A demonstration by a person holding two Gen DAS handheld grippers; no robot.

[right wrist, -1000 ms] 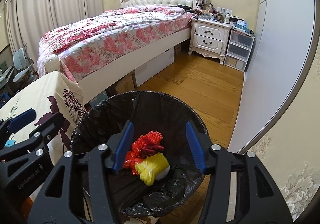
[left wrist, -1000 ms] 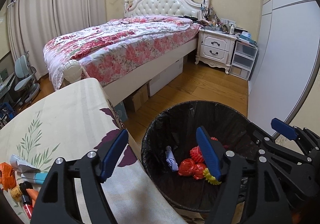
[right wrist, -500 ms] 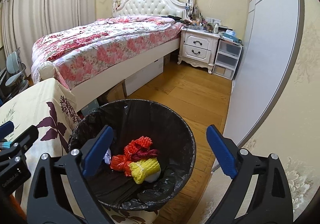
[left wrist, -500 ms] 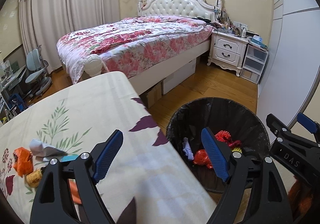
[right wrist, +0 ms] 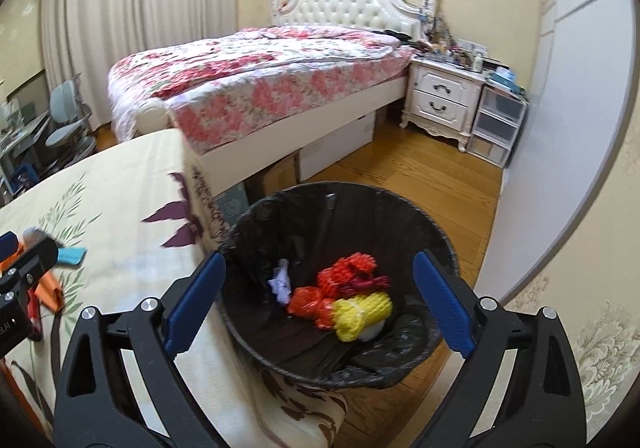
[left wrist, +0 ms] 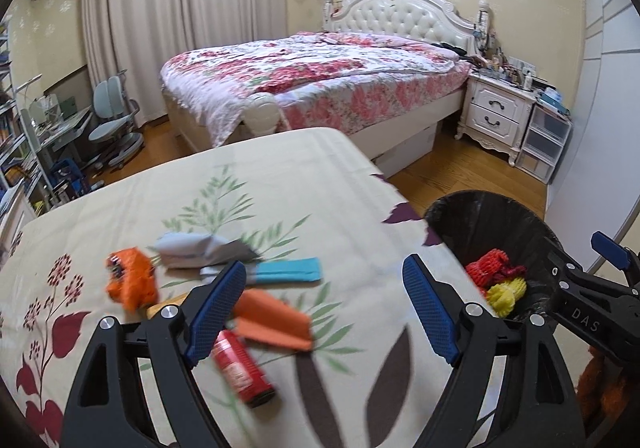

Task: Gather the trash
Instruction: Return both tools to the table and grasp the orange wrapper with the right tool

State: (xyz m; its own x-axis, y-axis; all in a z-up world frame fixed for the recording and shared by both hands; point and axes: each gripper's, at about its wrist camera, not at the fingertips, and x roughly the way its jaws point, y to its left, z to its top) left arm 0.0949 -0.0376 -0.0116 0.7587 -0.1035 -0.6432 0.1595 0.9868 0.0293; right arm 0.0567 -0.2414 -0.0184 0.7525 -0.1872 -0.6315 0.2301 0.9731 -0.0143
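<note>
Both the left gripper (left wrist: 324, 308) and right gripper (right wrist: 318, 302) gape empty, so I'd lower the left squarely over the orange wrapper (left wrist: 274, 322) on the worktop (left wrist: 280, 184) beside the bin (right wrist: 344, 208).

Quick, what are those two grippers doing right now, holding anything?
Left gripper: open, holding nothing, over the table.
Right gripper: open, holding nothing, over the trash bin.

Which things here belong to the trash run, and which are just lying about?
Job: trash bin, red tube, orange wrapper, crumpled orange wrapper, grey wrapper, teal packet.

Lying about: bed, nightstand, desk chair.
</note>
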